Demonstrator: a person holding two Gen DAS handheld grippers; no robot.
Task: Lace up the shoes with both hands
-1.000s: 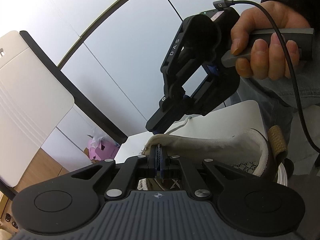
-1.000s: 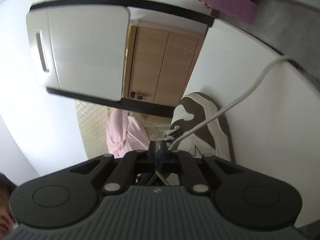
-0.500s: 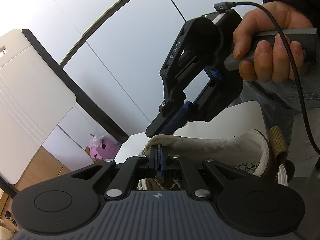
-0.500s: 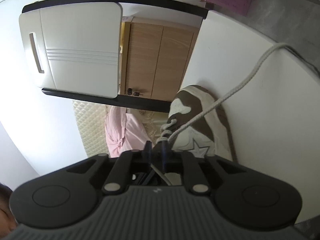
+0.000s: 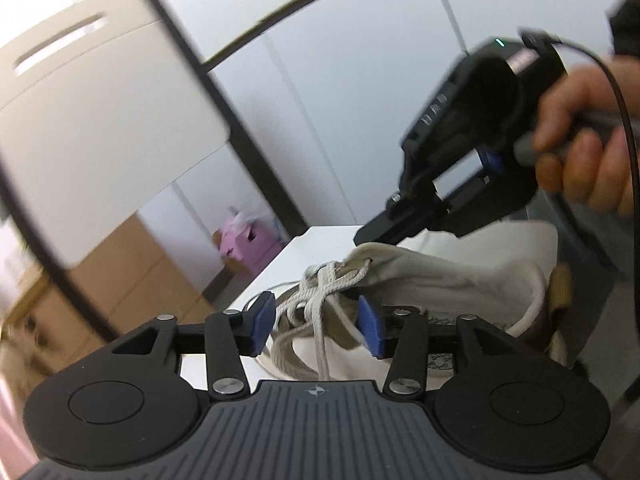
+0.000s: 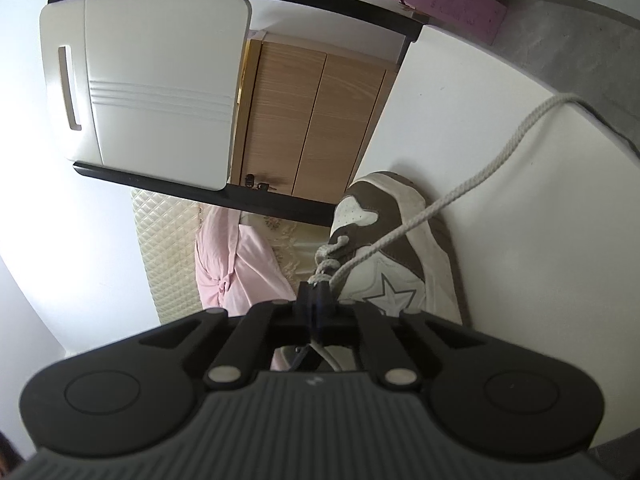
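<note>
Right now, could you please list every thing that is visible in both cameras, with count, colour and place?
shoe: one, brown and white with a star, lying on the white table.
lace: one, off-white, running from the eyelets away across the table.
pink box: one, at the far table edge.
wooden cabinet: one, light brown, behind.
pink cloth: one, beyond the table.
left gripper: jaws opening, laces between, not pressed.
right gripper: shut on lace.
hand: one, holding the right gripper's handle.

A brown-and-white shoe (image 6: 394, 248) with a white star lies on the white bench (image 6: 520, 264), its off-white lace (image 6: 472, 184) crossed over the tongue, one end trailing away.
</note>
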